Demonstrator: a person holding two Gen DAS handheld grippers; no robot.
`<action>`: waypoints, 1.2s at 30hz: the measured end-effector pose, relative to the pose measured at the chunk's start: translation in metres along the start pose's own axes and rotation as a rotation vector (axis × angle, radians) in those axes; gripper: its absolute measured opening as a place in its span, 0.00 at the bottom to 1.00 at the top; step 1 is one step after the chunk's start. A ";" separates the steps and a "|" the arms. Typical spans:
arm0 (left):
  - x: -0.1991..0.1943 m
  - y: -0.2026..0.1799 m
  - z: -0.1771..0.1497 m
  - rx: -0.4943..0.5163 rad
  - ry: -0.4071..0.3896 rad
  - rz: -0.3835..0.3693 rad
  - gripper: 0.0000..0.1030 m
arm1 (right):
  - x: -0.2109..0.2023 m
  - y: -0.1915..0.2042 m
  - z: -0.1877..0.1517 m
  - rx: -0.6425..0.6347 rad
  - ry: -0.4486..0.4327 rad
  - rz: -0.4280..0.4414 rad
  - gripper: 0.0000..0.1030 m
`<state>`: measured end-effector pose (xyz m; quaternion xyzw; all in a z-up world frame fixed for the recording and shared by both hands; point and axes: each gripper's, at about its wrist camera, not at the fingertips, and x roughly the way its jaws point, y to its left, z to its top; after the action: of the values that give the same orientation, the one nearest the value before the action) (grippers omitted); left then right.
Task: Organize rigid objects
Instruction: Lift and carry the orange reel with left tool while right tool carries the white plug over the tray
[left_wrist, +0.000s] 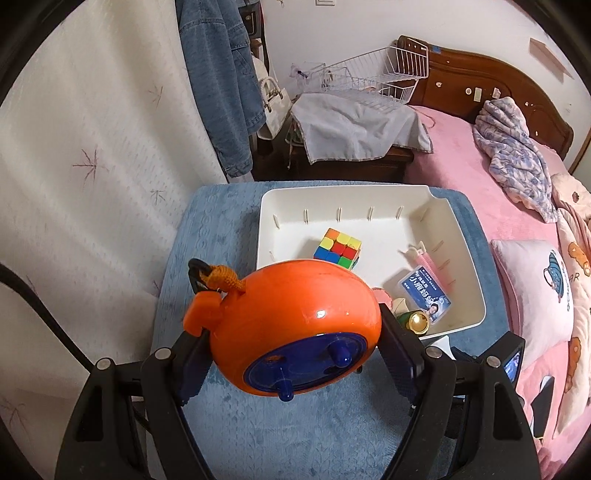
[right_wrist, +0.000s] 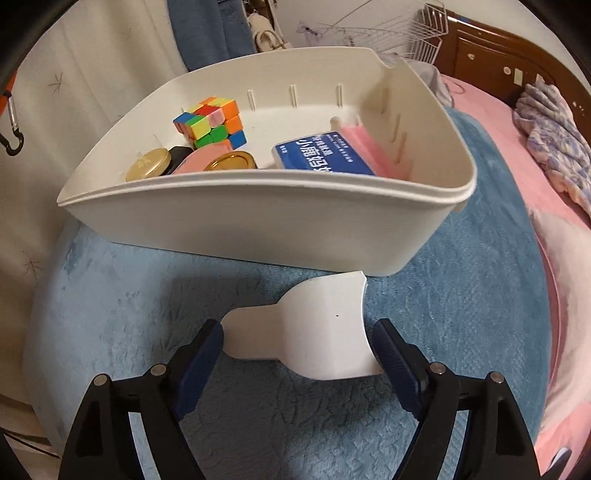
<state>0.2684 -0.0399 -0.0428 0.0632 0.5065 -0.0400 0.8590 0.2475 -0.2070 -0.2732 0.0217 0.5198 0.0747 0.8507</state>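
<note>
My left gripper (left_wrist: 291, 350) is shut on a round orange toy (left_wrist: 295, 321) with a blue underside and an orange strap, held above the blue mat just in front of the white bin (left_wrist: 465, 236). The bin holds a colour cube (left_wrist: 338, 247), a blue card box (left_wrist: 426, 293), a pink item and gold-lidded jars (right_wrist: 149, 164). My right gripper (right_wrist: 297, 341) is open, its fingers on either side of a flat white plastic piece (right_wrist: 314, 328) lying on the mat in front of the bin (right_wrist: 258, 225).
The blue mat (right_wrist: 461, 295) covers a small table. A pink bed (left_wrist: 461, 162) with pillows lies to the right. A white curtain (left_wrist: 92, 166) hangs to the left. A wire rack and a nightstand stand behind.
</note>
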 end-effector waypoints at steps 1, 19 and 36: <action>0.000 0.000 0.000 0.000 0.002 0.002 0.79 | 0.001 0.000 0.000 0.000 -0.003 0.004 0.82; 0.006 -0.009 0.003 0.005 0.031 0.003 0.79 | 0.014 0.020 0.001 -0.076 0.011 -0.069 0.84; 0.012 -0.023 0.007 0.037 0.037 0.005 0.79 | -0.051 0.025 0.005 -0.094 -0.030 0.075 0.83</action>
<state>0.2772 -0.0641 -0.0519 0.0808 0.5212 -0.0461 0.8484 0.2267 -0.1898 -0.2226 0.0023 0.5018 0.1304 0.8551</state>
